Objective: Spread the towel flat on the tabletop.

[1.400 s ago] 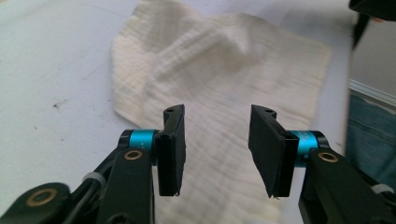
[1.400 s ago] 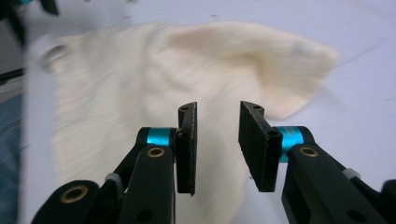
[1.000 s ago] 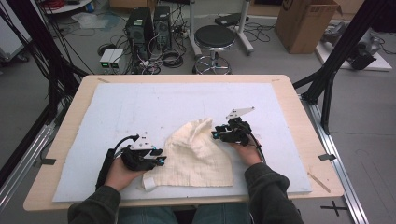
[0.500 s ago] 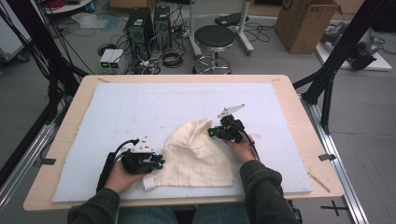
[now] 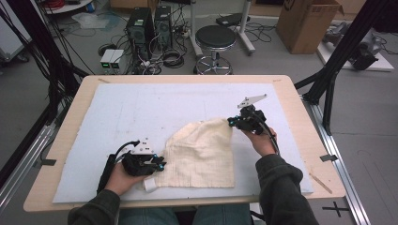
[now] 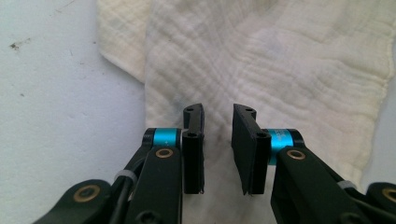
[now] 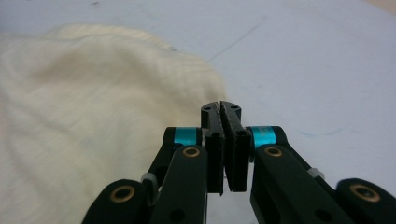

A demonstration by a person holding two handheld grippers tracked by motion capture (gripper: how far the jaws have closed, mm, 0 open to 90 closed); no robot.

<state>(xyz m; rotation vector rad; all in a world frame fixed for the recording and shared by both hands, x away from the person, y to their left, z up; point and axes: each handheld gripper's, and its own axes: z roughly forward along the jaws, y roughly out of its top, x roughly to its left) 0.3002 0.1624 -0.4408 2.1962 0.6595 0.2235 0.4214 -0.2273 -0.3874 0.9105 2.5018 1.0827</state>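
A cream cloth (image 5: 202, 152) lies spread on the white mat, seen close up as cloth (image 6: 280, 60) and cloth (image 7: 84, 107). My right gripper (image 5: 233, 123) is at the cloth's far right corner, raised a little off the mat, and that corner is drawn up to it. In the right gripper view, the right gripper (image 7: 220, 106) has its jaws pressed together at the cloth's edge. My left gripper (image 5: 158, 164) rests at the cloth's near left edge. The left gripper (image 6: 218, 109) has just been closing its jaws, which stand apart over flat cloth.
The white mat (image 5: 141, 108) covers most of the wooden table (image 5: 300, 108). A small rolled bit of fabric (image 5: 149, 184) sticks out by the left hand. Beyond the table's far edge stand a stool (image 5: 215, 40), computers and a cardboard box (image 5: 307, 23).
The right gripper has risen and drawn the cloth's far corner out to the right, so the bunched cloth now lies wider and flatter. The left hand has stayed put.
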